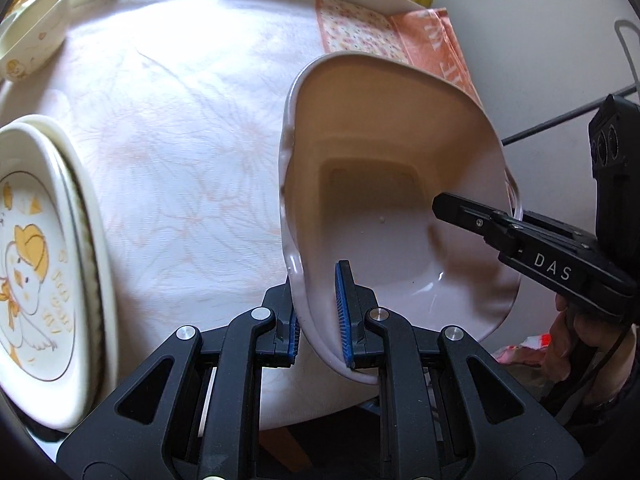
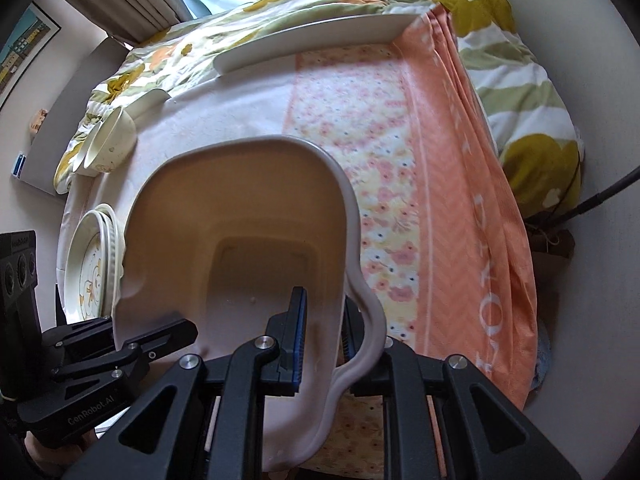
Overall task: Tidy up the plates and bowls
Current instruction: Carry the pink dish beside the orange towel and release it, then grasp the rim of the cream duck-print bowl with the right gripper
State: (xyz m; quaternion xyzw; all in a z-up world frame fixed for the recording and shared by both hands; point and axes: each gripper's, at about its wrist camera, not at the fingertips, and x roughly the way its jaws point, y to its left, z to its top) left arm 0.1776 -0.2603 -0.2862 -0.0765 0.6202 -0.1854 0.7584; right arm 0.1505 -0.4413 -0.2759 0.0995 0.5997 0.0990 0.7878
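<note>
1. Above the table's near edge, the large beige bowl [image 1: 396,184] hangs tilted, its opening facing both cameras.
2. Left gripper [image 1: 320,316] pinches the bowl's left rim, one blue pad inside, one outside.
3. Right gripper [image 2: 324,344] pinches the opposite wavy rim likewise.
4. Stacked chick-print plates [image 1: 44,264] sit at the table's left edge.
5. Small cream bowl [image 2: 110,144] lies at the far left corner; a white plate [image 2: 312,40] lies along the far edge, beside the orange towel [image 2: 472,220].
</note>
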